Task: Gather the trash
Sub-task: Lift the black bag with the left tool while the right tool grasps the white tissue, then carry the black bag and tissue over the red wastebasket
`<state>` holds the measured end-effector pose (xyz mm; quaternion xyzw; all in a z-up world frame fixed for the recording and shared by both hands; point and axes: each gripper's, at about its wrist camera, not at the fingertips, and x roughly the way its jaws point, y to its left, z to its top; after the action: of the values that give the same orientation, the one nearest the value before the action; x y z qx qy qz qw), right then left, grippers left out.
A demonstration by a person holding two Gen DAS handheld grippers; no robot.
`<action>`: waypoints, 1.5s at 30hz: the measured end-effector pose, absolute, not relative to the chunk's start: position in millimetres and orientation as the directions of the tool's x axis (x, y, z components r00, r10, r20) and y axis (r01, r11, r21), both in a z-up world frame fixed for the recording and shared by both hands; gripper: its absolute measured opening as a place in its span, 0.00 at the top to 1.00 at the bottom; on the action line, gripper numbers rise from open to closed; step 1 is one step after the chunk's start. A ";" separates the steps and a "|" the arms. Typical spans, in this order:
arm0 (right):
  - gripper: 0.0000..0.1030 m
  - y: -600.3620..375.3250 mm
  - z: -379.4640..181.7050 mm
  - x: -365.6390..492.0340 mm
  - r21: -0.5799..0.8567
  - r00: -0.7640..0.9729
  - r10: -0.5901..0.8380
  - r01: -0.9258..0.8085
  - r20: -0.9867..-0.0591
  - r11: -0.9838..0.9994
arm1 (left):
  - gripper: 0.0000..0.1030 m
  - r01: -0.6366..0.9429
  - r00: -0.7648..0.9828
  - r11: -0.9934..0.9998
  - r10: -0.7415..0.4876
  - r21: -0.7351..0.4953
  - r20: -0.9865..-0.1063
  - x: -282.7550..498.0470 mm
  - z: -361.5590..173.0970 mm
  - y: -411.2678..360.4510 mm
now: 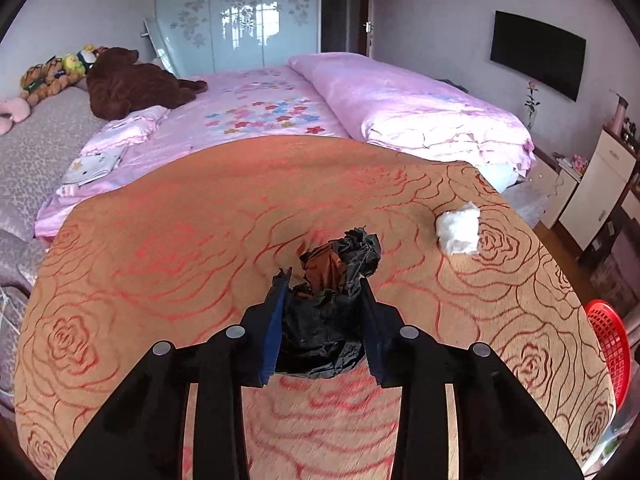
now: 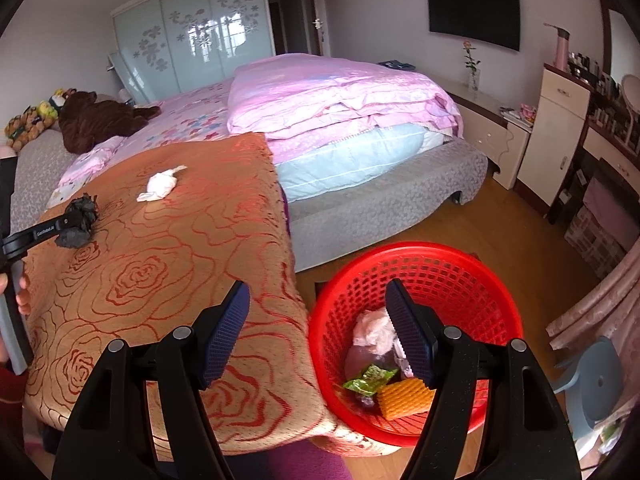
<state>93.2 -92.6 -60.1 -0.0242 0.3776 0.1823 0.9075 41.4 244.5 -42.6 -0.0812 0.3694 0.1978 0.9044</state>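
Observation:
A crumpled black wad of trash lies on the orange rose-patterned cloth. My left gripper is shut on the wad, with both fingers pressed against its sides. The wad also shows in the right wrist view, with the left gripper around it. A crumpled white tissue lies on the cloth to the right; it also shows in the right wrist view. My right gripper is open and empty, above the table's edge and the red basket.
The red basket stands on the floor right of the table and holds several pieces of trash: a pink wad, a green wrapper, an orange piece. A bed lies behind the table. A blue stool stands at the right.

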 end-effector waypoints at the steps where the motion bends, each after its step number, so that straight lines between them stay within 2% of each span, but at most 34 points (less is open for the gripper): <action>1: 0.34 -87.1 -58.7 93.9 0.096 0.647 0.321 -0.358 -0.692 0.929 | 0.68 -0.426 0.649 0.905 0.305 -0.001 -0.697 36.2 -42.1 244.8; 12: 0.34 11.6 -51.7 128.3 0.116 0.610 0.415 -0.467 -0.676 0.876 | 0.68 -0.457 0.650 0.890 0.329 -0.006 -0.685 15.6 -50.0 245.8; 19: 0.34 87.1 -57.4 168.1 0.112 0.568 0.436 -0.514 -0.698 0.850 | 0.68 -0.455 0.653 0.890 0.327 -0.008 -0.683 14.5 -51.6 244.5; 30: 0.34 154.4 -83.6 206.8 0.044 0.526 0.363 -0.523 -0.769 0.851 | 0.68 -0.456 0.655 0.890 0.322 -0.018 -0.684 13.7 -52.0 246.1; 35: 0.54 161.8 -85.9 209.3 0.027 0.518 0.347 -0.528 -0.782 0.849 | 0.68 -0.456 0.654 0.890 0.321 -0.019 -0.685 13.8 -52.0 246.3; 37: 0.58 162.0 -85.6 206.7 0.020 0.519 0.348 -0.536 -0.781 0.844 | 0.68 -0.456 0.655 0.890 0.322 -0.018 -0.684 13.8 -52.0 246.3; 45: 0.62 149.7 -85.2 185.5 0.020 0.510 0.365 -0.561 -0.779 0.827 | 0.68 -0.456 0.651 0.890 0.329 -0.006 -0.684 14.3 -54.1 243.8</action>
<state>185.5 149.7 -85.2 -0.1179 0.4154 0.2690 0.8609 14.3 243.8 -54.1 -0.0887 0.3572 0.2169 0.9042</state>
